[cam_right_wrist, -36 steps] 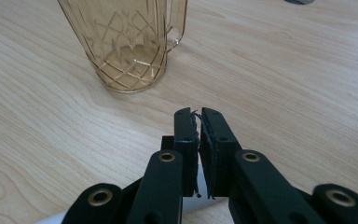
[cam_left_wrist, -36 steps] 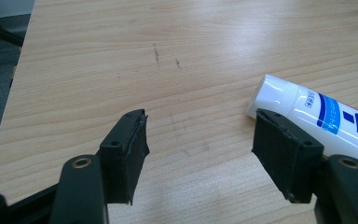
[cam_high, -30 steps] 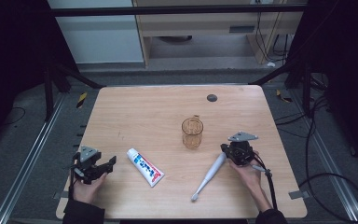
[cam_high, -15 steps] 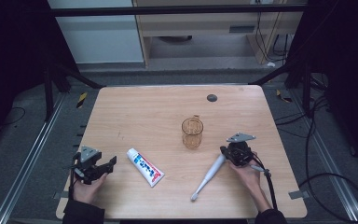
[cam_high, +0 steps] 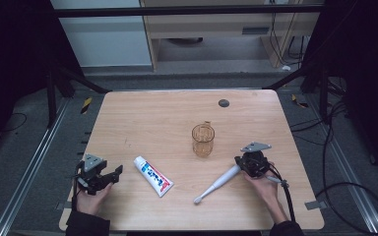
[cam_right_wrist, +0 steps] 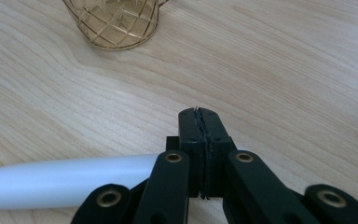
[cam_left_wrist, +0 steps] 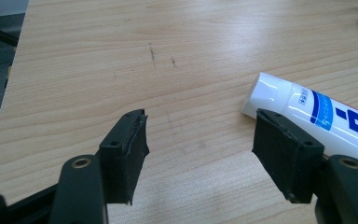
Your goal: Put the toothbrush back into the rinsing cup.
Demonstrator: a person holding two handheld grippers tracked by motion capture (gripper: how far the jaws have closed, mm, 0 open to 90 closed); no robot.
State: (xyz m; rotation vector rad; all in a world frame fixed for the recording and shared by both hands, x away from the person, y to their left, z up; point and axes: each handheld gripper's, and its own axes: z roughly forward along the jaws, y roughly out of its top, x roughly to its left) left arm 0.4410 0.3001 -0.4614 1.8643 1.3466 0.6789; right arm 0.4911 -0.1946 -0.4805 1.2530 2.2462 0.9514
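Wooden table (cam_high: 152, 118) bears a toothbrush (cam_high: 216, 183) beside the closed, empty right gripper (cam_high: 250, 163); the left gripper (cam_high: 109, 175) gapes open near a toothpaste tube (cam_high: 152, 175).

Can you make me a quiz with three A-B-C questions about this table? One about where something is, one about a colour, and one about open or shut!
1. Where is the cup?
A. Upright near the middle of the table
B. On the floor
C. Lying on the toothpaste

2. What colour is the toothbrush?
A. Green
B. White
C. Red

3. On the left gripper, the fingers are:
A. Open
B. Shut on the cup
C. Shut on a spoon

Answers: A, it stands on the wood, beyond the toothbrush; B, its whole body is white; A, bare table shows between them.
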